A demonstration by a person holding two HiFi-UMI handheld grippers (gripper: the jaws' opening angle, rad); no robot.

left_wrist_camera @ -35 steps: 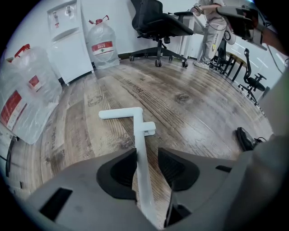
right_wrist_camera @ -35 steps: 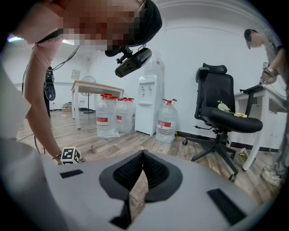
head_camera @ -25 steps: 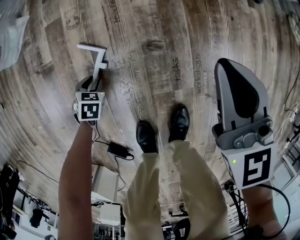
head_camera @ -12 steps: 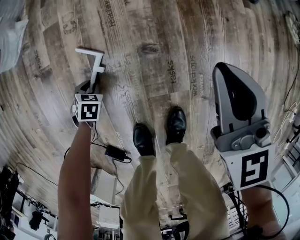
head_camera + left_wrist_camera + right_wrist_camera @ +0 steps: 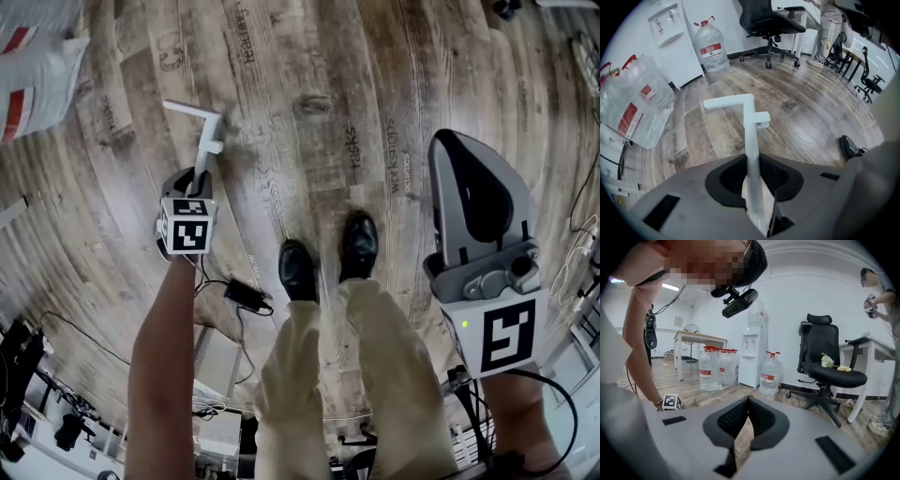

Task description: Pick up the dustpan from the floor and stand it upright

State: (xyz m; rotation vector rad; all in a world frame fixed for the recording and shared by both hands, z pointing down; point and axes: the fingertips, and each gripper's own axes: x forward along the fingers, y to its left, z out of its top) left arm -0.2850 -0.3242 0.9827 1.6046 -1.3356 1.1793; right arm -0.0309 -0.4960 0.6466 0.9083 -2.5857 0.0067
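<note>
Looking down in the head view, saw a plank floor [image 5: 309, 56] printed with words, and a pair of black shoes [image 5: 297, 272] under pale trousers [image 5: 375, 375] at the middle. At the picture's left, found the left tool [image 5: 195, 176] pointed steeply down, with the thin white stem of the dustpan [image 5: 205, 148] running on from its tip to a crossbar at the far end, out over the boards; could not tell whether that end touched them. Noted a black power brick [image 5: 242, 294] with its cable just behind that tool. At the right, found the right tool [image 5: 455, 141] held well apart from the dustpan, nothing in it. In the left gripper view, saw the left tool [image 5: 753, 173] with its jaws just closing in and now clamped on the white stem of the dustpan [image 5: 750, 131], dark pads pressed to either side of it, a small clip and the bent crossbar beyond. Past that, made out a water dispenser [image 5: 675, 42], a standing water bottle [image 5: 711, 44] and a black office chair [image 5: 768, 23]. In the right gripper view, saw the right tool [image 5: 748, 401] with its jaw tips together and empty, only floor in the slit below them. Behind, noted a second office chair [image 5: 829, 366], water bottles [image 5: 715, 369] and a table [image 5: 698, 341].
</note>
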